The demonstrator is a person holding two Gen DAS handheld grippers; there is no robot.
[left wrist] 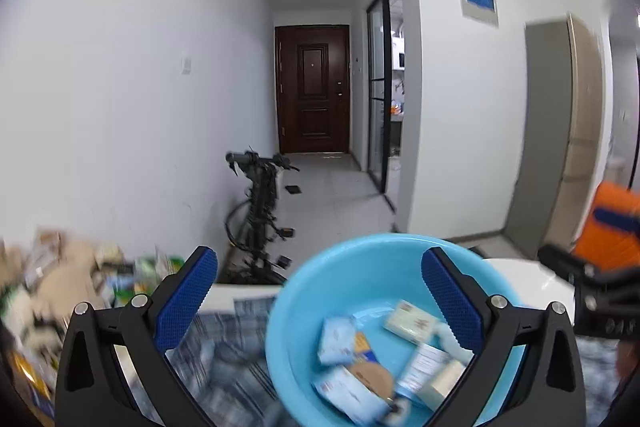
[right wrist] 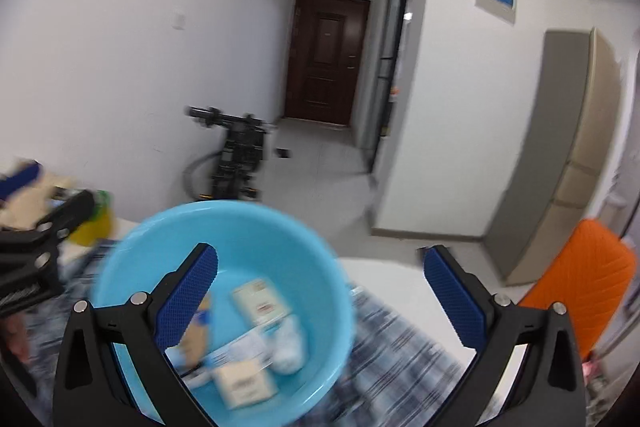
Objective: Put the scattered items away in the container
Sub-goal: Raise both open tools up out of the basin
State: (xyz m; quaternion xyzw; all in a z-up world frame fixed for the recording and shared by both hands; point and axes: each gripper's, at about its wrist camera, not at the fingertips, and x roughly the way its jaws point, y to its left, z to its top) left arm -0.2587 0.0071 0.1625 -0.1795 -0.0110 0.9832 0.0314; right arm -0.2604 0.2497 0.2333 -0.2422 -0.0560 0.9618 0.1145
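Observation:
A light blue plastic basin (left wrist: 320, 279) sits on a blue-and-white checked cloth (left wrist: 224, 347); it also shows in the right wrist view (right wrist: 248, 235). Several small boxes and packets (left wrist: 408, 323) lie inside it, seen also in the right wrist view (right wrist: 260, 303). My left gripper (left wrist: 320, 299) is open and empty, raised over the basin's left side. My right gripper (right wrist: 320, 299) is open and empty, over the basin's right rim. Both views are motion-blurred.
A pile of cardboard and packets (left wrist: 60, 279) lies at the left. A folded bicycle (left wrist: 260, 211) leans by the white wall. An orange chair (right wrist: 580, 279) stands at the right. A white tabletop (right wrist: 392, 275) extends past the cloth.

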